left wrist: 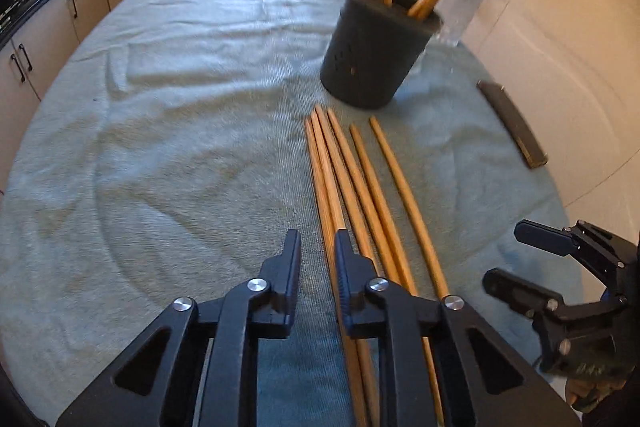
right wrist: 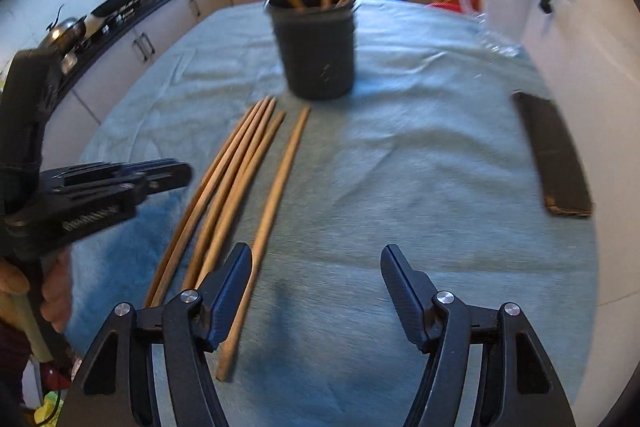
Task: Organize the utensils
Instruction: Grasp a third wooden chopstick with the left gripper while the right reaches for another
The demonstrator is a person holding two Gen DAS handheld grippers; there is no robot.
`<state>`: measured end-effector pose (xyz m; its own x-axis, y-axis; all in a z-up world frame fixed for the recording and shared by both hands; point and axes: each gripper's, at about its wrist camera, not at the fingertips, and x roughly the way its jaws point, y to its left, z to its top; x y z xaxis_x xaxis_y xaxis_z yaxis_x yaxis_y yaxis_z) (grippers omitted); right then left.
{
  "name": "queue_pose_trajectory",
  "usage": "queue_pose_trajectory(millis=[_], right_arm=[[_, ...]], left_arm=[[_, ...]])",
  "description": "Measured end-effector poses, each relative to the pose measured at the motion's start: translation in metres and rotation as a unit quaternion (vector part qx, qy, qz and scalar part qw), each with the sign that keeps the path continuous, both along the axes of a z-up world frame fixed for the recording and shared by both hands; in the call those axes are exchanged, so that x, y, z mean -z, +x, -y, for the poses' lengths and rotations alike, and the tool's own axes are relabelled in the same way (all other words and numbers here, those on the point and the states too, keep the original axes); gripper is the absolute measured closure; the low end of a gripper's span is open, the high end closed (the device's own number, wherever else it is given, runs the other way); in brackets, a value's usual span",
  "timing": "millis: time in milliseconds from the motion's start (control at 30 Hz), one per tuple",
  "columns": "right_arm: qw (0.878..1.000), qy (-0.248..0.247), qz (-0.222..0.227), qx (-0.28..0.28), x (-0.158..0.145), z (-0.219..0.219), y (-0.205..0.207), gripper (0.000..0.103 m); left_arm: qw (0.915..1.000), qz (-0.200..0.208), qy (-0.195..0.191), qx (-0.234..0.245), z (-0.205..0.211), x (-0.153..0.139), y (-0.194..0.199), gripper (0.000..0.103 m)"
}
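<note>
Lying on the pale green towel (left wrist: 160, 147), 5 wooden chopsticks (left wrist: 360, 187) run from lower centre toward the dark holder (left wrist: 372, 55), upper right, which holds 4 more. The left gripper (left wrist: 318, 247), fingers narrowly apart and gripping nothing, sits over the leftmost sticks. The right gripper (right wrist: 316, 263), fingers wide apart, hovers just right of the outermost stick (right wrist: 276, 195). A dark flat bar (right wrist: 556, 155) lies near the towel's right edge.
</note>
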<state>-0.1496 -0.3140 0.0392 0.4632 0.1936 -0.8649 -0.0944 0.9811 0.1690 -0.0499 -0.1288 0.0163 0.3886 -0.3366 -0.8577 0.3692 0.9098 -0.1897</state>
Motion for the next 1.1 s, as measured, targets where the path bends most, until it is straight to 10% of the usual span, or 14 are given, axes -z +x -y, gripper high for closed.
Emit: queue_pose_trajectory(millis=[500,1100], right_arm=[[0.999,-0.039,-0.017,-0.024,0.026,-0.037,0.031,0.053],[0.995,-0.083,-0.044,0.022,0.025,0.008,0.018,0.071]], left_arm=[[0.9993,0.003,-0.037,0.010,-0.005,-0.004,0.008,0.099],[0.9990,0.010,0.043,0.007,0.001,0.004,0.011,0.097]])
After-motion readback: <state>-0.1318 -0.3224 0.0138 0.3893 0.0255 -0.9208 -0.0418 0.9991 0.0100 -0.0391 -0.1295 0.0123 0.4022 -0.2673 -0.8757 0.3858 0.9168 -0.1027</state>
